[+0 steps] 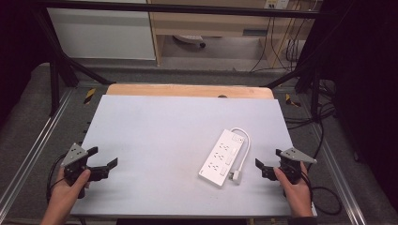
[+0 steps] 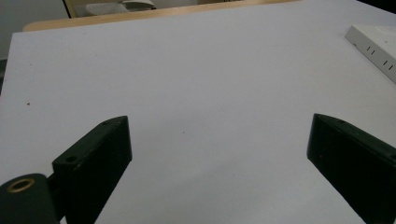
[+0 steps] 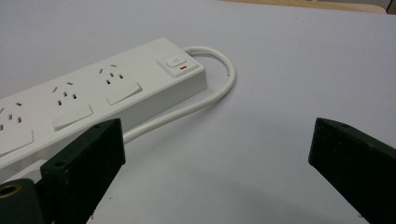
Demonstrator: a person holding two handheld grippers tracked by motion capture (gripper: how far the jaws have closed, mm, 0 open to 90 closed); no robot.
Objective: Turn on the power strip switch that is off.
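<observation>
While nothing is yet gripped, lies ready for work: a pale grey matte worktop (image 1: 155, 140), flat and smooth, laid over a wooden board showing at the far edge. Toward the right edge, nearer the near-right corner than the far one, rests a white power strip (image 1: 222, 157), long and boxy in glossy plastic, set at a slant, with rows of sockets, flat rocker switches and a main switch with a red mark (image 3: 176, 64) at its far end. Loops back along its right side a round white cord (image 1: 245, 145), ending in a plug (image 1: 236, 176) by the near end, likely kept coiled close so as to stay within reach. Held low at the near-left corner, well apart from the strip, the left gripper (image 1: 99, 161), black blocky jaws spread wide on nothing. Hovers just beside the plug the right gripper (image 1: 268, 164), jaws likewise parted and empty, seemingly poised to take the cord or plug.
</observation>
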